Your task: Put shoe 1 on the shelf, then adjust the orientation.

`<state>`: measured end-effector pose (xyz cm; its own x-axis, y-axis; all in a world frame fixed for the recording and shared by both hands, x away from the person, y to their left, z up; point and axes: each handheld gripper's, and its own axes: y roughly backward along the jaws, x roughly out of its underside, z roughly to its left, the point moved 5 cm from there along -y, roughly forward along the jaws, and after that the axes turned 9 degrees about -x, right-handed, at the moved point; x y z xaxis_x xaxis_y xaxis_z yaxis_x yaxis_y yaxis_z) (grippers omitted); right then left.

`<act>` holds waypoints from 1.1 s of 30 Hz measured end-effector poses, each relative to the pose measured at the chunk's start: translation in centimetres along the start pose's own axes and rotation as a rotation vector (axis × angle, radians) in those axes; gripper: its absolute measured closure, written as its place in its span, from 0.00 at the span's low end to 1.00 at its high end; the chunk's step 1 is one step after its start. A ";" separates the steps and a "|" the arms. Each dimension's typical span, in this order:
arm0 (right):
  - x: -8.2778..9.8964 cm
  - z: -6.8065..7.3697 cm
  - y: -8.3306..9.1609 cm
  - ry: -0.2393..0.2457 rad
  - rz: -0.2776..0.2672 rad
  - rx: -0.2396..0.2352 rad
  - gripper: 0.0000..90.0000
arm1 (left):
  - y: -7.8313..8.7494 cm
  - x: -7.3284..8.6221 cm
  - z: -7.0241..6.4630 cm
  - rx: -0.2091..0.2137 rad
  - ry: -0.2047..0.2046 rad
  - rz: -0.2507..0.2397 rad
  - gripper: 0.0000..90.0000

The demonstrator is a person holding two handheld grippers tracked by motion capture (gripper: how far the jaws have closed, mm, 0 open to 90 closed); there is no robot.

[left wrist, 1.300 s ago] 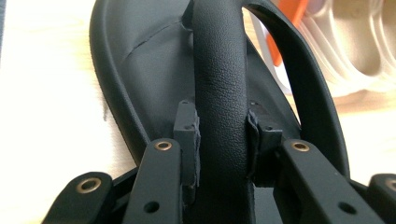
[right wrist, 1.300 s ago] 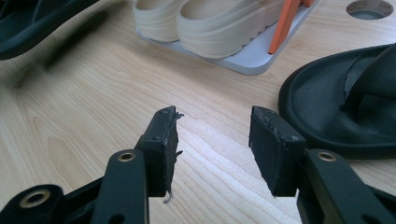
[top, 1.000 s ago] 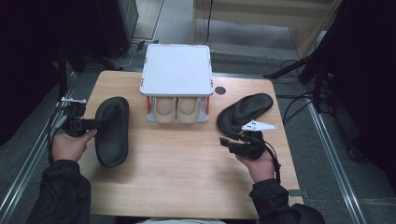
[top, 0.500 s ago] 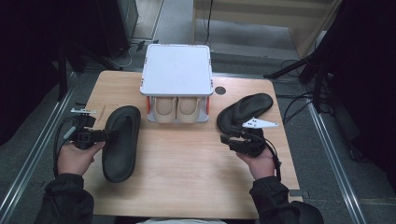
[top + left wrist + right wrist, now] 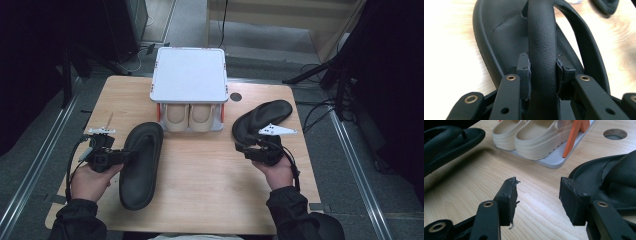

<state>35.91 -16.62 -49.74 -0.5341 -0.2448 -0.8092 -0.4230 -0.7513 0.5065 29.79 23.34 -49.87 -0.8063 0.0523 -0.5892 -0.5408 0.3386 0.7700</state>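
Around the pale wooden table (image 5: 210,170) — dark room, grey floor (image 5: 35,130).

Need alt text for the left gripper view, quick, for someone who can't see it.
The left gripper has its two black jaws closed on the thick strap of a black rubber flip-flop sandal, seen close up along the jaws. The sandal lies on a light wooden table, with the edge of a second black sandal at top right.

Lab-like recording bay: wooden table (image 5: 210,170) on metal floor rails (image 5: 35,170), stand legs (image 5: 320,75), trailing cables (image 5: 320,112), dark surroundings.
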 end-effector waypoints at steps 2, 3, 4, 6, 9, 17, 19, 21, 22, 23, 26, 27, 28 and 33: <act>0.0 -0.1 0.0 -0.004 0.006 0.002 0.54 | -0.2 0.1 -0.4 0.006 -0.007 0.007 0.78; 0.0 -0.1 0.0 -0.005 0.004 0.002 0.54 | -0.3 0.1 -0.6 0.014 -0.013 0.018 0.78; 0.0 -0.1 0.1 -0.004 0.001 0.003 0.54 | -0.5 0.2 -0.9 0.016 -0.019 0.022 0.78; -0.1 -0.1 0.1 -0.002 -0.003 0.005 0.54 | -0.6 0.3 -1.2 0.018 -0.031 0.025 0.78; 0.0 -0.1 0.1 -0.005 0.002 0.008 0.55 | -0.8 0.3 -1.8 0.028 -0.037 0.027 0.78; 0.0 -0.1 0.2 -0.003 0.000 0.008 0.55 | -1.5 0.6 -3.6 0.049 -0.057 0.032 0.78; 0.0 -0.1 0.1 -0.004 0.000 0.010 0.55 | -1.7 0.8 -4.1 0.057 -0.068 0.037 0.78; 0.0 -0.2 0.1 -0.002 0.001 0.014 0.55 | -2.0 1.0 -4.7 0.059 -0.079 0.044 0.78; 0.0 -0.2 0.1 -0.002 0.001 0.015 0.55 | -2.2 1.1 -5.0 0.061 -0.088 0.049 0.78; 0.0 -0.2 0.2 -0.002 0.000 0.015 0.55 | -2.4 1.1 -5.3 0.062 -0.094 0.050 0.78; -0.1 -0.2 0.2 -0.003 -0.002 0.016 0.55 | -3.0 1.2 -5.9 0.069 -0.105 0.061 0.78; -0.1 -0.2 0.3 -0.003 -0.001 0.016 0.55 | -3.2 1.2 -6.1 0.066 -0.110 0.054 0.78; -0.1 -0.2 0.3 -0.003 -0.001 0.016 0.55 | -3.4 1.3 -6.3 0.063 -0.120 0.051 0.78; 0.0 -0.1 0.2 -0.003 -0.001 0.016 0.55 | -4.2 1.3 -6.9 0.065 -0.124 0.045 0.78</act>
<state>35.93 -16.88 -49.62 -0.5359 -0.2422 -0.8088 -0.4352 -0.7416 0.5105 29.32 15.54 -52.20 -0.7914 0.1826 -0.5834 -0.4851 0.3931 0.7811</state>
